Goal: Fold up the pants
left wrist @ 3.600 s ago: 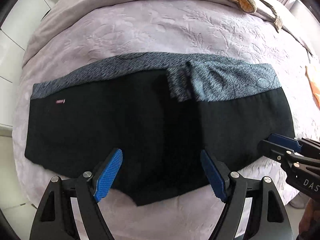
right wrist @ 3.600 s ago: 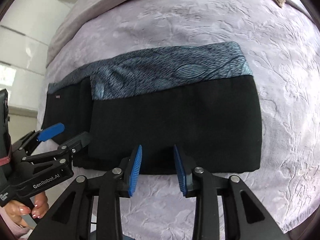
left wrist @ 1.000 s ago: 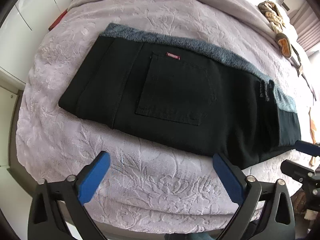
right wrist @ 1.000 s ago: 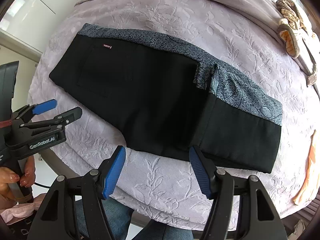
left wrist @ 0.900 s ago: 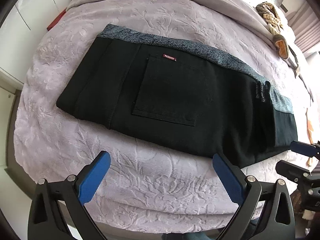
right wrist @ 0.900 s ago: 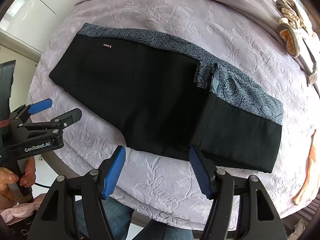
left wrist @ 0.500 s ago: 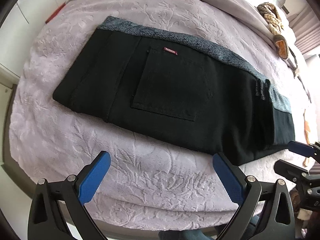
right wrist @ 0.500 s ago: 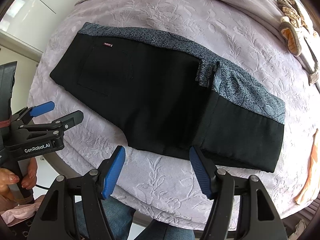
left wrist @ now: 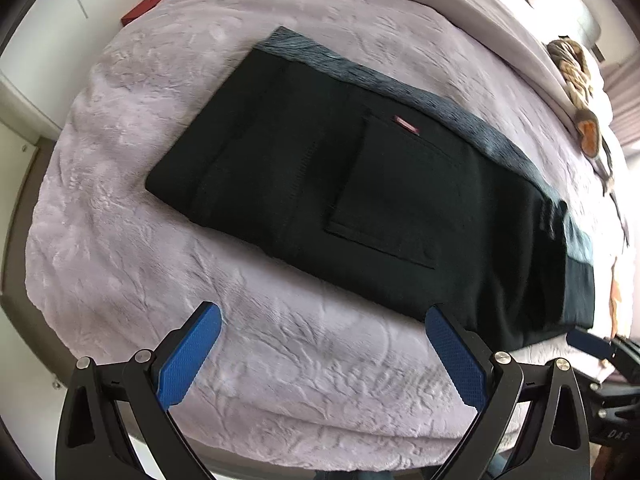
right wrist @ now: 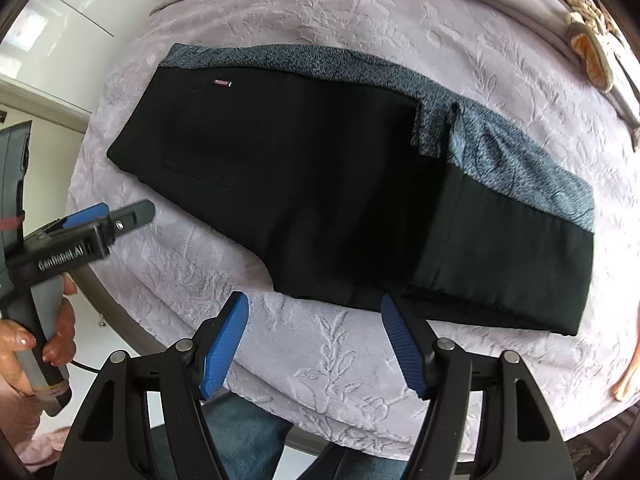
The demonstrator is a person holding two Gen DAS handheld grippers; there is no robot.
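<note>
The black pants with a grey patterned strip along the far edge lie folded lengthwise on the lilac bedspread. A back pocket and a small red label face up. In the right wrist view the pants show a folded-over leg end at the right. My left gripper is open and empty, over the bedspread near the pants' near edge. My right gripper is open and empty, at the near edge of the pants. The left gripper also shows at the left of the right wrist view.
The bed's near edge runs just below both grippers. A rope-like toy and slipper lie at the far right of the bed. A red item sits at the far left. An orange thing lies at the right edge.
Both grippers have let go of the pants and drawn back since 3.6 s ago. In the last second the left gripper has swung left along the bed; the right has moved slightly closer.
</note>
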